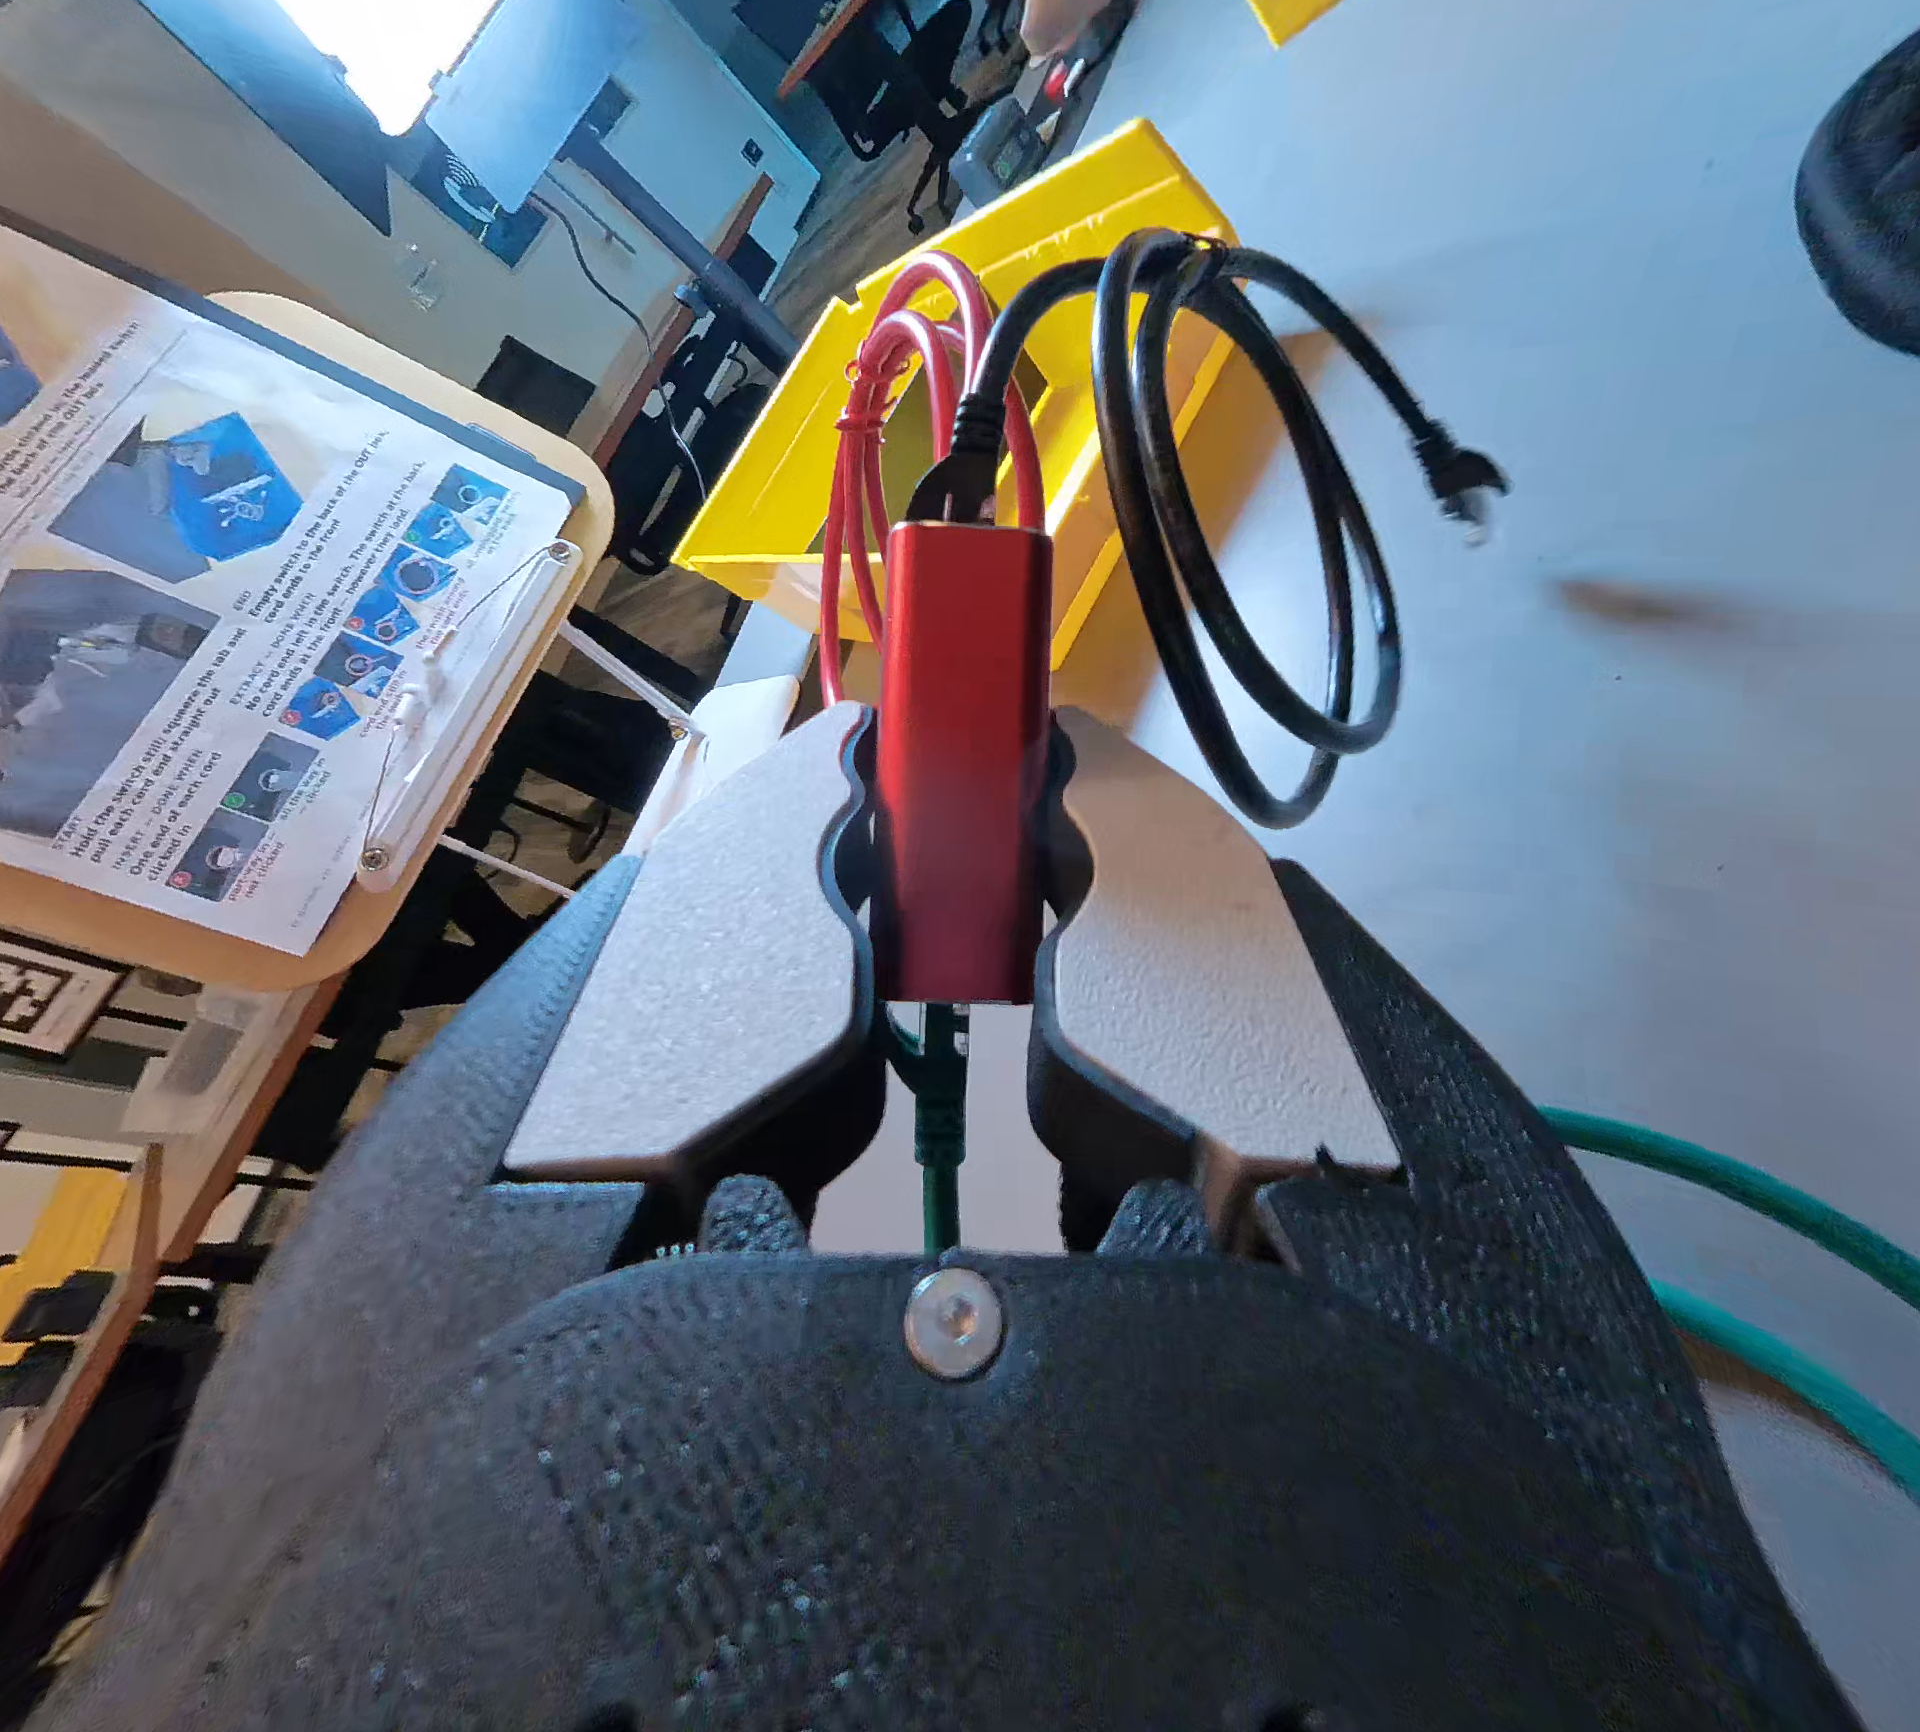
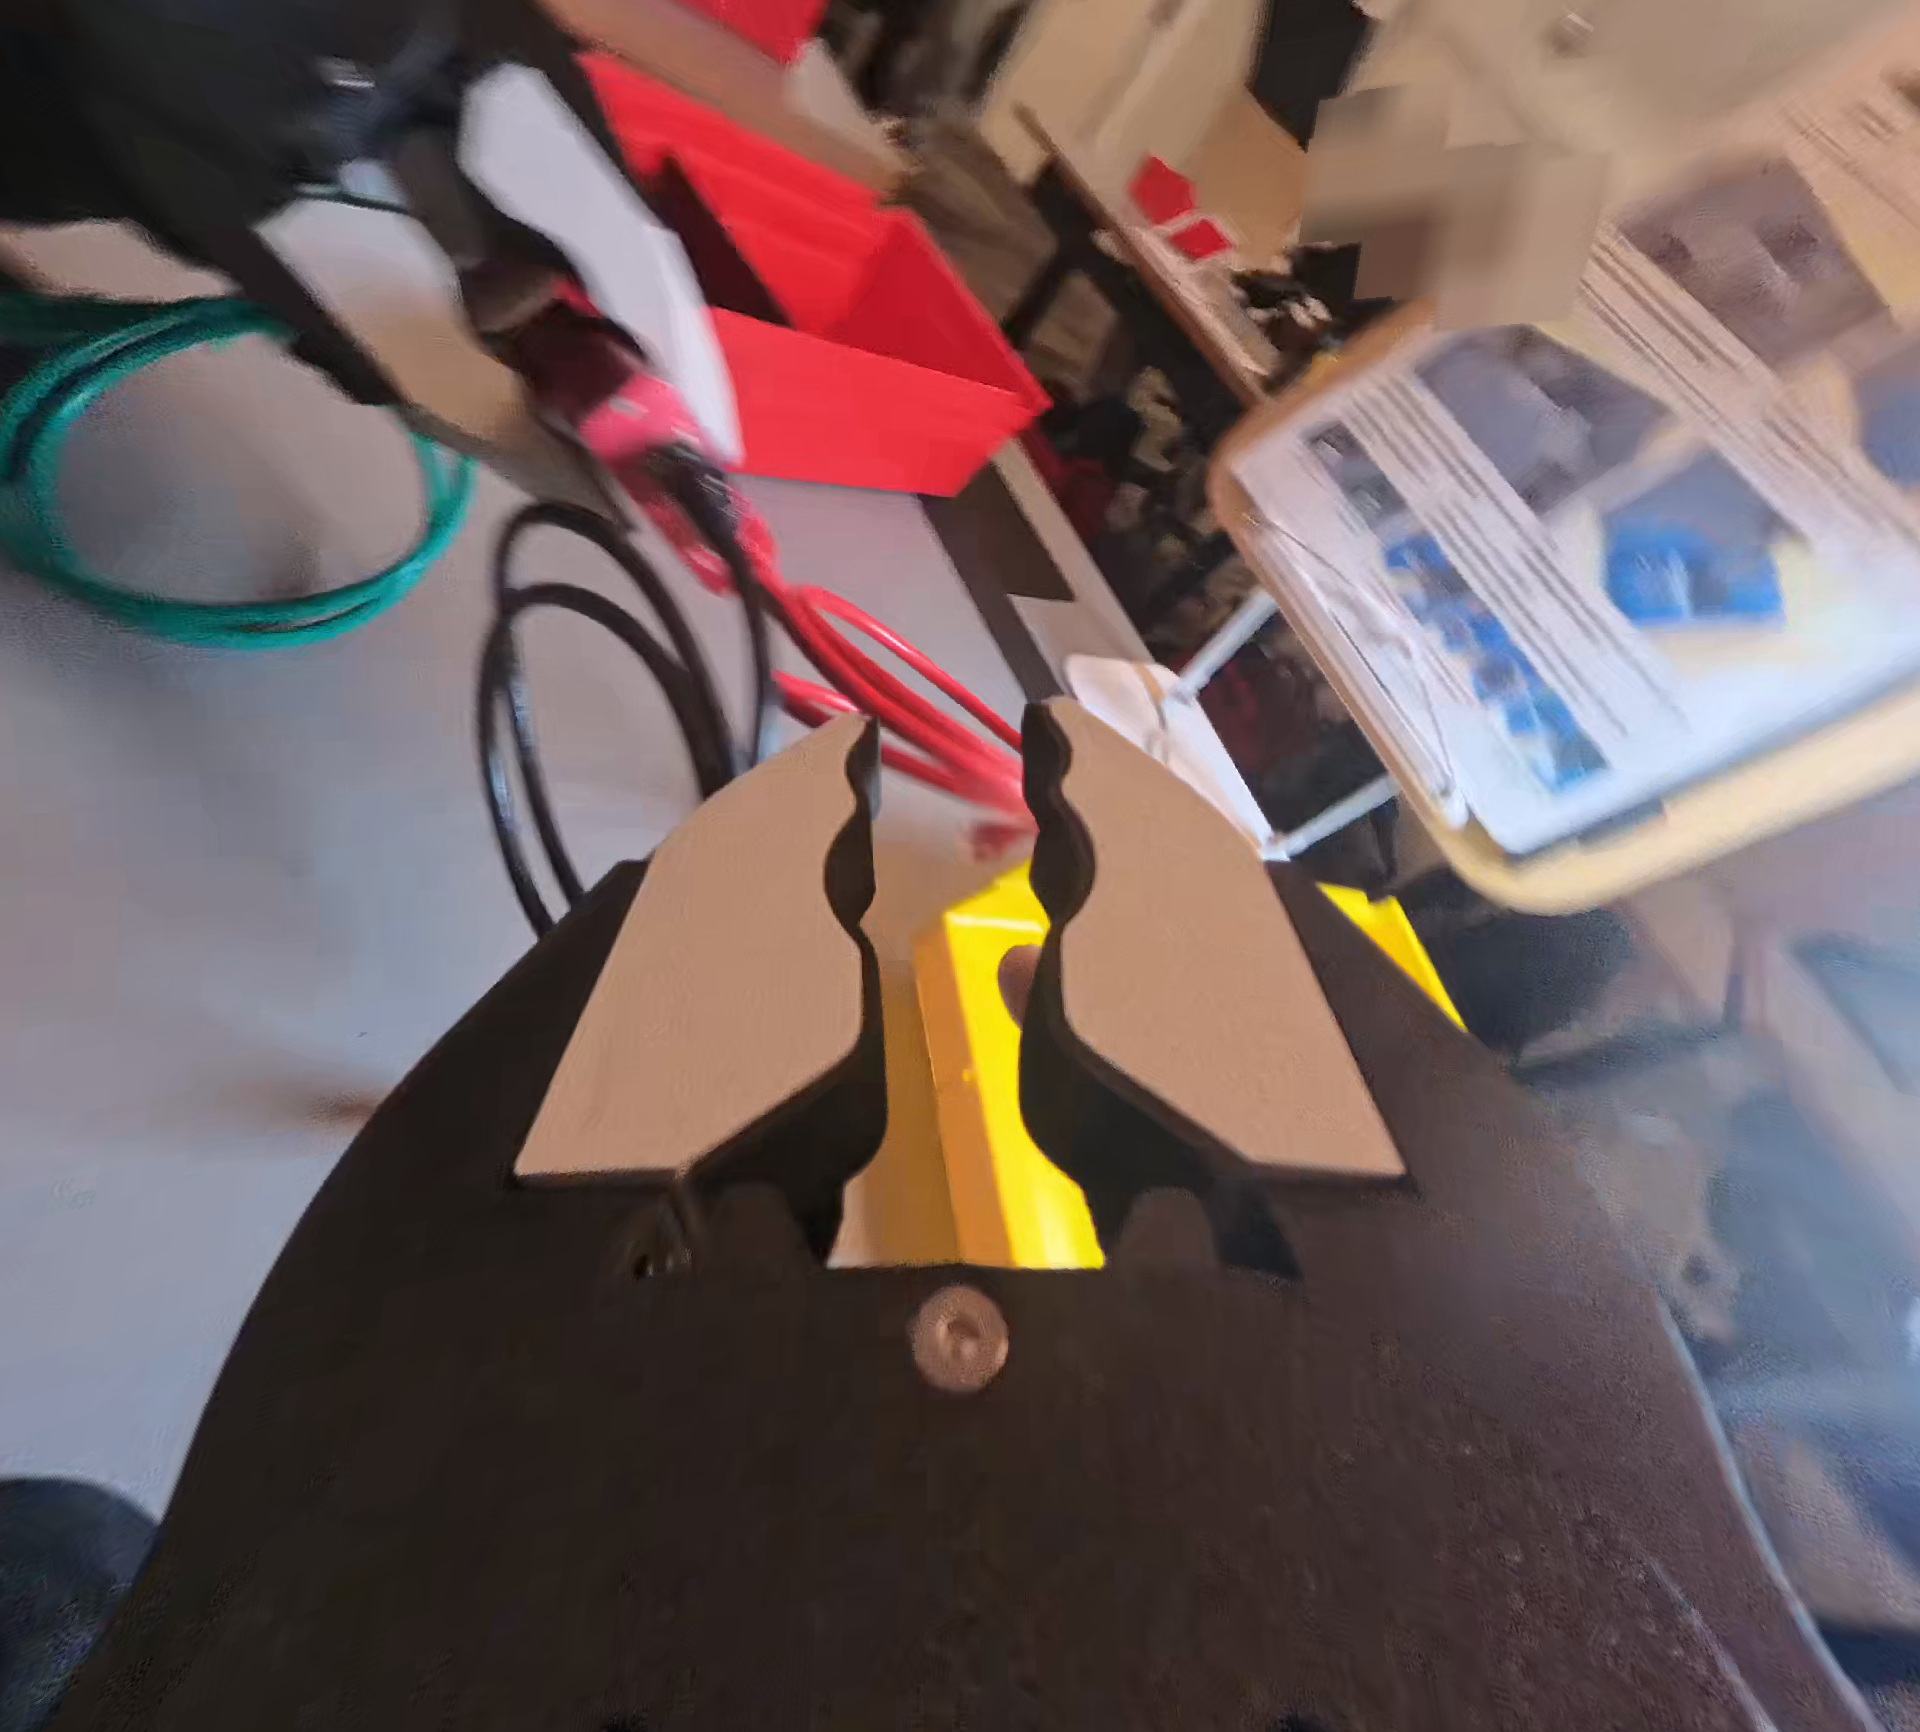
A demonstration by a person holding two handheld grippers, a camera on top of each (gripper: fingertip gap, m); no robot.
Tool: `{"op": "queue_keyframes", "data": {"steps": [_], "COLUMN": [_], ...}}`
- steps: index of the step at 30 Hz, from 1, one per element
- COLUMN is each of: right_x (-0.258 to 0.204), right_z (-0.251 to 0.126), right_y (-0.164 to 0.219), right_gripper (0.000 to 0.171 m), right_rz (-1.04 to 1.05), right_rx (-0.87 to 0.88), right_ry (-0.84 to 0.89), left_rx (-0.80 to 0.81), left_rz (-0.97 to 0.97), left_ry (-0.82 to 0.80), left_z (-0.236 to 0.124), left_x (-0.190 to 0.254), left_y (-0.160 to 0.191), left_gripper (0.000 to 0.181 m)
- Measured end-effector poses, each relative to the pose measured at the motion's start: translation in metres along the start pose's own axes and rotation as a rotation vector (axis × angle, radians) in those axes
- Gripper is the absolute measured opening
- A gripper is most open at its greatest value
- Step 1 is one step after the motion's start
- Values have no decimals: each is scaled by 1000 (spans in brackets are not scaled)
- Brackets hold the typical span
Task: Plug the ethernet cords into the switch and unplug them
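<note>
Left wrist view: my left tongs (image 1: 961, 809) pinch the red switch (image 1: 961, 747) by its long sides, holding it above the pale surface (image 1: 1610, 747). A black cord (image 1: 1236, 539) and a red cord (image 1: 883, 394) enter its far end; a green cord (image 1: 940, 1121) enters the near end. The black cord's free plug (image 1: 1455, 477) hangs loose, blurred. A yellow bin (image 1: 997, 352) lies behind.

Right wrist view: my right tongs (image 2: 951, 747) are spread, gripping nothing, over a yellow bin (image 2: 987, 1111). I see the left tongs (image 2: 582, 352) upper left with the switch (image 2: 623, 425), heavily blurred. Red bins (image 2: 883, 394) sit beyond. The ports are impossible to make out.
</note>
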State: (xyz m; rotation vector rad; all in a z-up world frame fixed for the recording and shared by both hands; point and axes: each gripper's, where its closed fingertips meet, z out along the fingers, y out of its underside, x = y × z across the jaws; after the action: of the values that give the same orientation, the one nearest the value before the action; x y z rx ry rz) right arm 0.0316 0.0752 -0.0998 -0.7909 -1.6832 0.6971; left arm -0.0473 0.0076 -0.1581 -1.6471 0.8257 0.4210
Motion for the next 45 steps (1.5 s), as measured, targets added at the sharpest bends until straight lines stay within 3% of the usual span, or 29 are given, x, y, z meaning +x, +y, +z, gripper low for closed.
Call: {"op": "queue_keyframes", "data": {"steps": [4,8,11,19,37,45], "right_x": [-50,-76,-80,-86,-109,-107], "right_z": [43,68,74,74,39,23], "right_y": [-17,-10,-7,-8,-8,-15], "right_gripper": [30,22,17,14,13,13], "right_rz": [-296,-334,-367,-416,-397,-356], "right_rx": [-107,-133,-139,-74,-148,-170], "right_ry": [-134,-246,-224,-185,-591,-671], "left_rx": [-27,-56,-55,-33,3,7], "left_rz": [79,132,145,141,124,61], "left_ry": [10,12,42,98,284,308], "left_z": [0,-3,-4,-7,-12,-10], "left_x": [8,13,17,24,52,57], "left_y": [1,5,7,4,-12,-22], "left_gripper": [29,28,28,28,29,29]}}
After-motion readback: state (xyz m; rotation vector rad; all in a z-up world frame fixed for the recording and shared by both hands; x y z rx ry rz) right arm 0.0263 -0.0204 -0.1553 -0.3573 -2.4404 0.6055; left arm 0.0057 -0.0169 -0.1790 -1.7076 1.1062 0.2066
